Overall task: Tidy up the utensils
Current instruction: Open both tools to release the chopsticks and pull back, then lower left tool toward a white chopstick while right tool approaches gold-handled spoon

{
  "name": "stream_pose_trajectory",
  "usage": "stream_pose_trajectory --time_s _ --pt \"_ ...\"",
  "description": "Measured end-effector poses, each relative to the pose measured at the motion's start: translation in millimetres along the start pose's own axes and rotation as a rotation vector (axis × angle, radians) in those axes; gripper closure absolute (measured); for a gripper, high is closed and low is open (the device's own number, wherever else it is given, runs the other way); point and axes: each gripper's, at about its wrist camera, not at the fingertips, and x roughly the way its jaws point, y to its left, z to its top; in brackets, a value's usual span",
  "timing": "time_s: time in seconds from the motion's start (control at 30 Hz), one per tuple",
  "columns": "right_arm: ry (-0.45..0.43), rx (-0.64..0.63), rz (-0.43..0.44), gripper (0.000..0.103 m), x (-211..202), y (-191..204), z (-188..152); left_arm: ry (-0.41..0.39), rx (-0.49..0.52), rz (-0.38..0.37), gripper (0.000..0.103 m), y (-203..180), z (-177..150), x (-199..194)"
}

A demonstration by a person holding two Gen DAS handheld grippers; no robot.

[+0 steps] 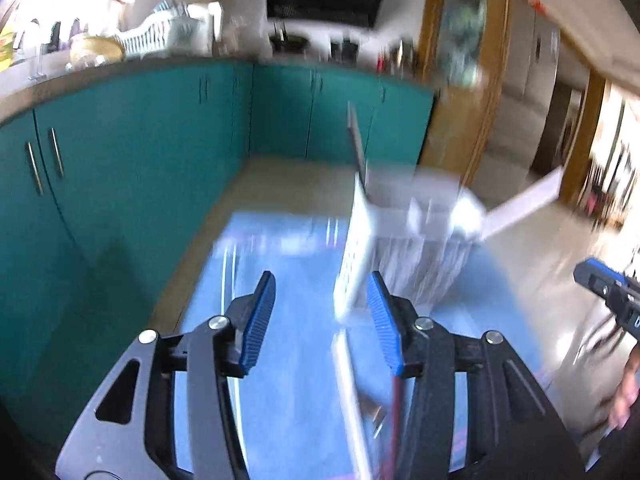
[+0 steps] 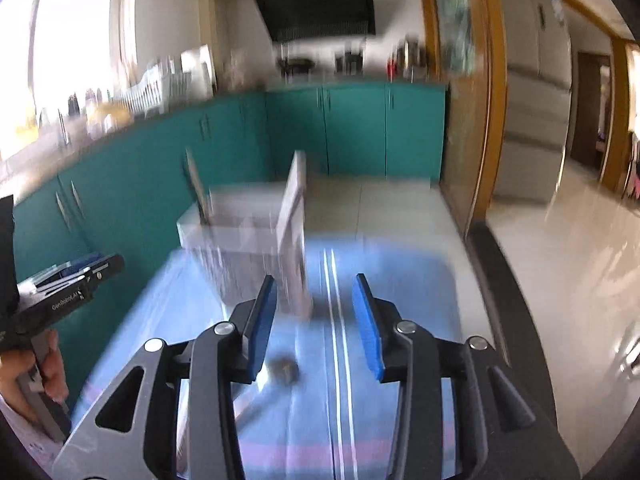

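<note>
Both views were smeared by motion blur, so fine detail was hard to read. The left claw (image 1: pixel 322 304) stood wide open with nothing between its blue pads (image 1: pixel 260 320), hanging above a blue cloth-covered worktop (image 1: pixel 280 400). Just ahead of it and slightly to its right sat a white slotted utensil caddy (image 1: pixel 404 248), with a flat grey handle (image 1: pixel 357 140) rising upright from its far left corner and a white flat piece (image 1: pixel 524 204) slanting out to its right. Below the claw, near its right finger, a long pale utensil (image 1: pixel 352 392) lay on the cloth beside a thin red stick (image 1: pixel 394 420); what they were could not be told. Far to its right the other claw's body showed at the frame edge.

The right claw (image 2: pixel 314 320) was likewise spread wide and gripped nothing. The same caddy (image 2: pixel 240 236) stood ahead of it and to its left, with a white panel (image 2: pixel 294 200) propped upright at its near right side. Under the claw, near its left finger, a small dark object (image 2: pixel 285 368) rested on the cloth (image 2: pixel 400 280), too blurred to name, and two thin pale lines (image 2: pixel 336 320) ran away from the claw between its fingers. Teal cabinets (image 2: pixel 352 128) lined the far side of the kitchen.
</note>
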Motion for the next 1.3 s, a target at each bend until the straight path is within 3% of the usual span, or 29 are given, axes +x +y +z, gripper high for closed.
stream_pose_trajectory --time_s 0.17,0.3,0.57,0.97,1.3 --pt "0.277 0.086 0.058 0.064 67.8 2.2 -60.7 0.143 0.020 0.005 0.061 -11.8 -55.3 25.9" --pt "0.362 0.103 0.107 0.064 93.4 17.0 -79.9 0.175 0.064 0.033 0.061 -19.1 -76.6 28.8" --pt "0.397 0.058 0.131 0.064 115.8 48.6 -81.2 0.186 0.067 0.068 0.061 -17.0 -84.8 28.8" --pt "0.413 -0.004 0.086 0.064 139.7 71.0 -85.2 0.204 0.035 0.092 0.061 -0.7 -94.0 31.1" --pt "0.415 0.006 0.030 0.064 126.2 54.6 -95.2 0.205 0.041 0.091 0.059 -2.3 -98.7 30.3"
